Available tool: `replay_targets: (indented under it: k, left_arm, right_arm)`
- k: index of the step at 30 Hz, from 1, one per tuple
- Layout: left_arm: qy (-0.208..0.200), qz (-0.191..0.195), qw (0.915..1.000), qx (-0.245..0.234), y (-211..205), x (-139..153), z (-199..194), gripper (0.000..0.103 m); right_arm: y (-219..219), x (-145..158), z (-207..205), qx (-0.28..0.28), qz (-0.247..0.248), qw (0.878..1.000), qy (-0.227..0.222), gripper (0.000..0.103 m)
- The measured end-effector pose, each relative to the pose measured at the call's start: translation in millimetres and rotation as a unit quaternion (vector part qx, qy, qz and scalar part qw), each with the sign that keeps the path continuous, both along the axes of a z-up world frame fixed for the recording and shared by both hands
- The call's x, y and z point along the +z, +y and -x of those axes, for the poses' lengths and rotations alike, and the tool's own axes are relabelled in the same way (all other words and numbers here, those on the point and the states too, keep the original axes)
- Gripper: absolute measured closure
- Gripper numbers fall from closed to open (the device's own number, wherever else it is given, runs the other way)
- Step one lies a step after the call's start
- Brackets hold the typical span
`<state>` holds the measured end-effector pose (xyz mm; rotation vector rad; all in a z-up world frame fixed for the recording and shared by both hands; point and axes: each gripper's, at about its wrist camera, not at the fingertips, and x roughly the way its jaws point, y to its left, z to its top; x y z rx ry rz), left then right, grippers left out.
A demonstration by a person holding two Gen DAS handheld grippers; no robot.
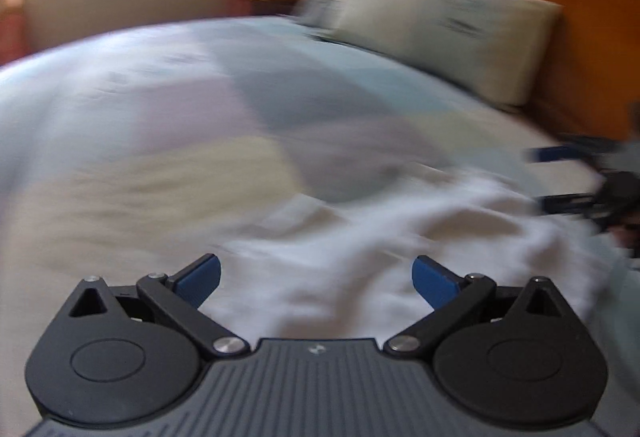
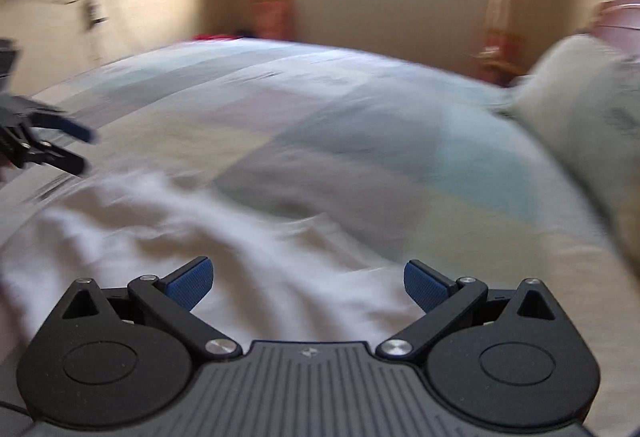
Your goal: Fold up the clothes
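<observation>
Left wrist view: both blue-padded black grippers, left gripper (image 1: pixel 316 277) and right gripper (image 2: pixel 308 277), gape wide and empty above a rumpled white cloth garment (image 1: pixel 360 245) on the pastel patchwork bedspread (image 1: pixel 160 97), seemingly ready to grasp it.

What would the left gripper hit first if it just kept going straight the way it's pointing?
Most likely the crumpled white garment lying on the bed just ahead of the open left gripper. The picture is motion-blurred, so depth is uncertain; nothing else shows between its fingers and the cloth.

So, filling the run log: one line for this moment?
left tool open | right tool open | white garment crumpled on bed | unfolded
</observation>
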<state>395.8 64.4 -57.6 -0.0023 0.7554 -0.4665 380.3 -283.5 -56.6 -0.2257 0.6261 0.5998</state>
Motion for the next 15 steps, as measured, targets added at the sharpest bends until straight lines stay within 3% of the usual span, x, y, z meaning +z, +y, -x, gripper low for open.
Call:
replay_targets:
  k: [2,6,8,10,13,15]
  left_arm:
    - [0.012,0.004,0.9991,-0.041,-14,-16,12,0.001]
    - [0.053,-0.013,0.9981,-0.03,-11,-52,23,0.004]
    - [0.045,0.025,0.9985,-0.018,4,-52,32,0.003]
    - [0.058,0.032,0.9978,-0.002,10,-42,33,0.003]
    - [0.047,0.044,0.9978,-0.015,9,-25,26,0.003]
    - [0.032,0.05,0.9981,-0.016,3,-20,10,0.003]
  right_arm:
    - [9,-14,6,0.029,0.001,0.999,0.016,0.0]
    - [-7,-41,1,0.008,-0.003,0.999,0.049,0.0]
    - [-23,-51,-3,-0.019,-0.016,0.998,0.066,0.0]
    - [-41,-44,-3,-0.051,-0.052,0.993,0.088,0.0]
    - [-45,-26,-8,-0.059,-0.091,0.991,0.079,0.0]
    - [-40,-21,-25,-0.088,-0.088,0.99,0.071,0.0]
